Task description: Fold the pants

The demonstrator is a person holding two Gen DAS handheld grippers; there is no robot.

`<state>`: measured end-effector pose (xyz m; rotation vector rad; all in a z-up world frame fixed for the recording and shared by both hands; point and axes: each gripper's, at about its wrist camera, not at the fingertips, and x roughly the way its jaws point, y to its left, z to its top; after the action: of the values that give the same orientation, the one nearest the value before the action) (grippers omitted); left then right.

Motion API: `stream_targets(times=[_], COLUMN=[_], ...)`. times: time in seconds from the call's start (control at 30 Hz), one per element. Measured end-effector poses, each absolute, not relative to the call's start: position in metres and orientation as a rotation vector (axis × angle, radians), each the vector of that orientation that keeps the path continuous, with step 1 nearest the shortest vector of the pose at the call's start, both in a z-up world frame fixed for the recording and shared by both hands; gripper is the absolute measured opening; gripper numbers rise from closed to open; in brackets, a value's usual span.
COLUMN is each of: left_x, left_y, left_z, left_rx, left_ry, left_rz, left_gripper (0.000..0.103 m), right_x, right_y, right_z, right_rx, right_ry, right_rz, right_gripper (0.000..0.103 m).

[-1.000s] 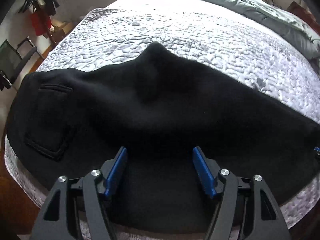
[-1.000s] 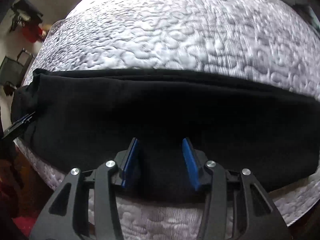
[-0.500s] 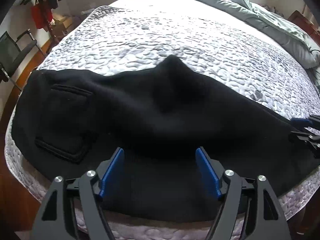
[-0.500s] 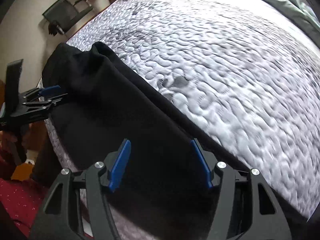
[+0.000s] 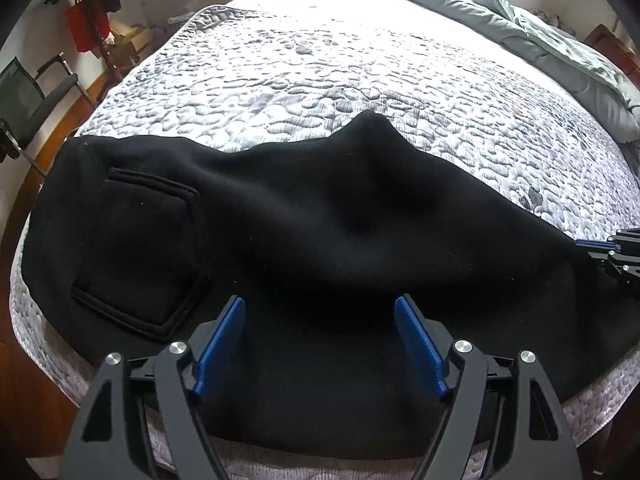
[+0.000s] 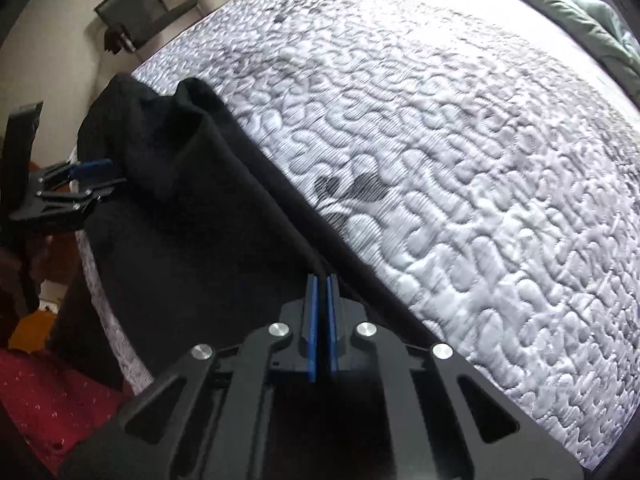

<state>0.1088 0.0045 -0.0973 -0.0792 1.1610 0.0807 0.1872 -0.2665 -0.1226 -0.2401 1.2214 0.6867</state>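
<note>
A bed [image 5: 320, 72] fills both views, covered by a white-and-grey quilt [image 6: 460, 168] stitched in a pebbled pattern. Black pants [image 5: 280, 232] lie along the near edge of the bed, stretched from 9 to 3 o'clock in the left wrist view, with a patch pocket [image 5: 136, 256] facing up at 8 o'clock and a raised hump of cloth at the centre. A crumpled pale-green duvet [image 5: 540, 40] is heaped at 1 to 2 o'clock on the far side of the bed. Beyond the bed at 10 o'clock stand a dark mesh chair [image 5: 28, 100] on a wooden floor [image 5: 16, 400], and a rack with a red garment [image 5: 82, 28] and dark clothes hanging against a pale wall. In the right wrist view a red patterned cloth [image 6: 52, 400] shows at 8 o'clock below the bed edge.

The left hand-held gripper [image 5: 320, 344] hovers over the near part of the pants with its blue pads [image 5: 218, 344] well apart and nothing pinched between them. The right hand-held gripper [image 6: 321, 328] has just snapped together: its blue pads [image 6: 311, 328] stand almost touching, set at the far edge of the pants where black cloth meets quilt. Whether cloth is caught between them cannot be told.
</note>
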Motion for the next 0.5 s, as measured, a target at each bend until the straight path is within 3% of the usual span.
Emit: stream_targets(times=[0.27, 0.37, 0.43, 0.5], left_x=[0.113, 0.112, 0.109, 0.105], left_y=[-0.005, -0.007, -0.010, -0.017], left_z=[-0.104, -0.115, -0.113, -0.106], left_rx=[-0.021, 0.022, 0.038, 0.027], left_ry=[1.157, 1.163, 1.159, 1.147], left_rz=[0.105, 0.120, 0.126, 0.107], left_gripper=[0.082, 0.083, 0.083, 0.083], right_x=[0.204, 0.199, 0.189, 0.172], right_y=[-0.277, -0.294, -0.310, -0.341], right_z=[-0.146, -0.133, -0.118, -0.100], right_rx=[-0.146, -0.054, -0.050, -0.047], right_ry=[1.239, 1.225, 1.184, 1.133], right_rz=[0.608, 0.605, 0.570, 0.517], right_gripper=[0.005, 0.019, 0.043, 0.041])
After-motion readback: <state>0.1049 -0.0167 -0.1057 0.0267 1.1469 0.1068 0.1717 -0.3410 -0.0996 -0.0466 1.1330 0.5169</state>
